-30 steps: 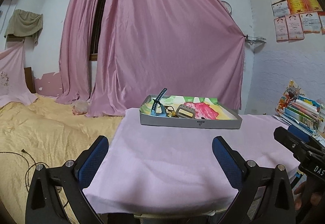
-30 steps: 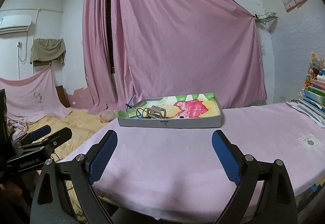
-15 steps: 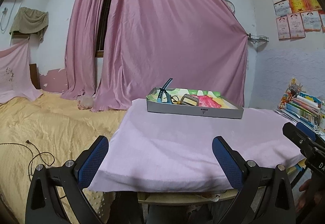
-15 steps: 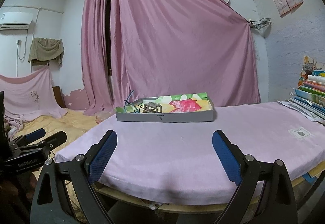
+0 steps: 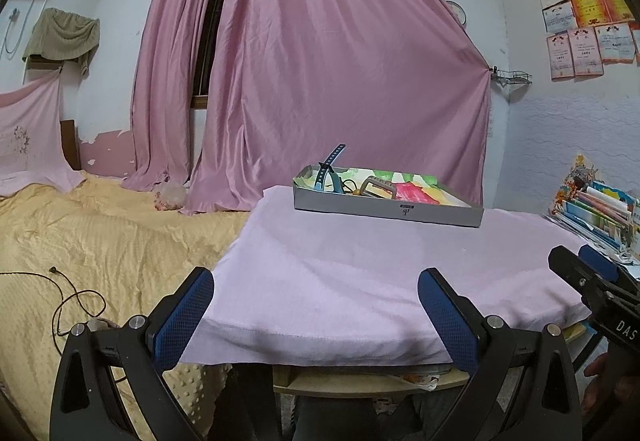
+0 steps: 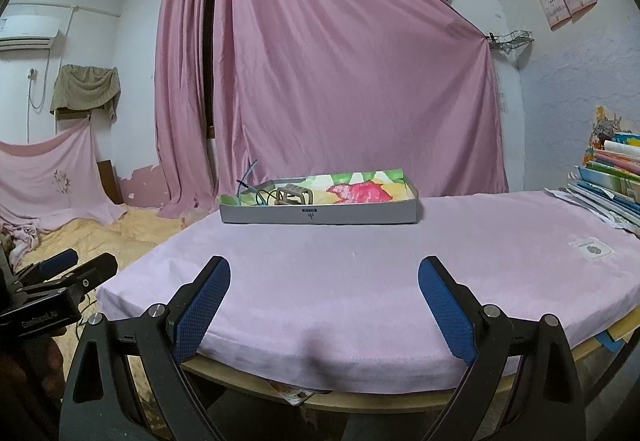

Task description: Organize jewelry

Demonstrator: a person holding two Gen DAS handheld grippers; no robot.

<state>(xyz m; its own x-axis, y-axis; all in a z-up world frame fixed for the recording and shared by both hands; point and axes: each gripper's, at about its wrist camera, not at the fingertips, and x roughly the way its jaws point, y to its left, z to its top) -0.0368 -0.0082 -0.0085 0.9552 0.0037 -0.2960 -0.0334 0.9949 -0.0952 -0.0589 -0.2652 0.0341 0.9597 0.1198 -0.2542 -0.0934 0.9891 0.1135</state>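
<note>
A shallow grey tray (image 5: 384,207) (image 6: 320,215) with a colourful floral lining sits at the far side of the pink-covered table (image 5: 360,269) (image 6: 360,273). In its left end lie a blue watch strap (image 5: 330,169) (image 6: 246,181) sticking up, a beige bracelet-like piece (image 5: 378,187) (image 6: 292,195) and a dark cord. My left gripper (image 5: 316,315) hangs open at the table's near edge, far from the tray. My right gripper (image 6: 324,311) is open too, over the near edge, with nothing between its fingers.
A bed with a yellow cover (image 5: 100,241) and a black cable (image 5: 68,297) lies left of the table. Stacked books and papers (image 5: 600,213) (image 6: 608,177) stand at the table's right. Pink curtains (image 5: 320,61) hang behind. A small white sticker (image 6: 590,249) lies on the cloth.
Both grippers have dropped lower and drawn back toward the table's near edge, so the tray now looks flatter and farther. Both stayed open and hold nothing.
</note>
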